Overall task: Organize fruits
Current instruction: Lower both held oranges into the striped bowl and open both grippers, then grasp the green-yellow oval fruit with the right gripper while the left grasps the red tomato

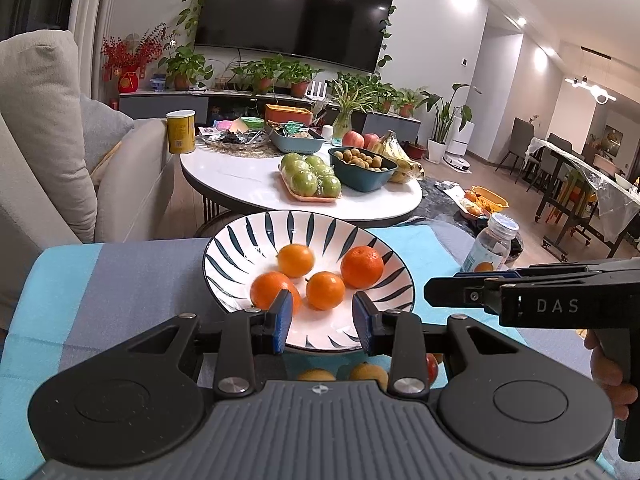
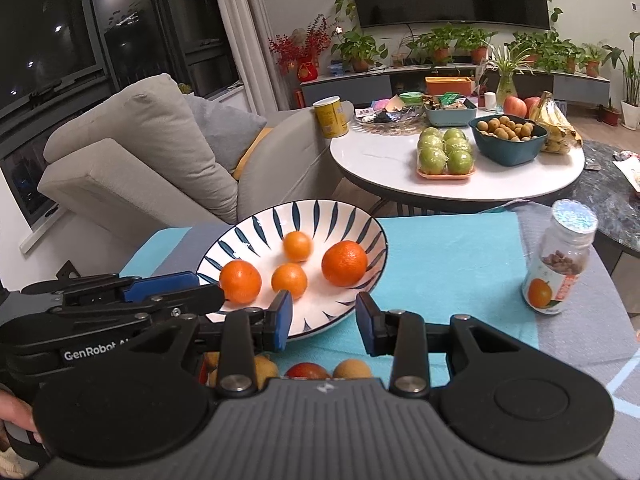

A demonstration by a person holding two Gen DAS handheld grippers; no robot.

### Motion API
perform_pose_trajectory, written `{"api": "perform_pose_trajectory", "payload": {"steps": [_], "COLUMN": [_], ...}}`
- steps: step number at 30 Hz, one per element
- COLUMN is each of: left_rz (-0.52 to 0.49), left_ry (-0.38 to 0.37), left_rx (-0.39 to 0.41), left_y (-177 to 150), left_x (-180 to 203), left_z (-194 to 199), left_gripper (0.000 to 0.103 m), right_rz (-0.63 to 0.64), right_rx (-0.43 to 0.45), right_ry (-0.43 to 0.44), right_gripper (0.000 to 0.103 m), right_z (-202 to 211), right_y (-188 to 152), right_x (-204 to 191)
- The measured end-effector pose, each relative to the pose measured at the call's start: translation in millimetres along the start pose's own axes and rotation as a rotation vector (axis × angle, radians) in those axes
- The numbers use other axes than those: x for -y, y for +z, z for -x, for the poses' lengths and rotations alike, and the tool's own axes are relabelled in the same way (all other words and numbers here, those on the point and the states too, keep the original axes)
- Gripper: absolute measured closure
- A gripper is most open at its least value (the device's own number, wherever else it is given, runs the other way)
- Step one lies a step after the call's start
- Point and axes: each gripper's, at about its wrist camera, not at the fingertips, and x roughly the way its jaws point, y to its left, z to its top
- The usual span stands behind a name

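A white plate with dark blue leaf strokes (image 1: 256,236) (image 2: 332,216) sits on a blue and grey cloth. It holds several oranges; the largest (image 1: 362,267) (image 2: 344,263) lies at the right. My left gripper (image 1: 323,322) hovers over the plate's near rim, open, with nothing between its blue pads. My right gripper (image 2: 324,320) is open too, at the plate's near right rim, and is empty. Each gripper shows side-on in the other's view, the right gripper (image 1: 434,291) to the right of the plate and the left gripper (image 2: 208,294) to its left. Small yellowish and red fruits (image 2: 306,372) (image 1: 368,372) lie on the cloth under the grippers, mostly hidden.
A clear bottle with an orange label (image 2: 560,264) (image 1: 494,246) stands on the cloth to the right. Behind is a round white table (image 2: 380,160) with green apples (image 2: 444,152), a teal bowl of small fruit (image 2: 508,136) and bananas. A grey sofa (image 2: 132,152) stands at the left.
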Motion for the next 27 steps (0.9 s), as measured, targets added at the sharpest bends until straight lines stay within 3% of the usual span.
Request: {"api": "perform_pose_trajectory", "payload": {"steps": [13,27], "left_rz": [-0.014,-0.036], "left_ry": [-0.025,-0.036], "left_rx": [-0.002,-0.008], "left_y": [-11.0,-27.0], "left_x": [7.9,27.0], "left_z": [15.8,32.8], "left_gripper": [0.071,0.063], "right_rz": [-0.020,-0.006], "right_rx": [-0.033,-0.066], "right_ry": [-0.042,-0.086], "right_gripper": [0.038,0.038], "right_z": [13.9,27.7], "right_y": [-20.0,-56.8], "right_x": [11.8,7.8]}}
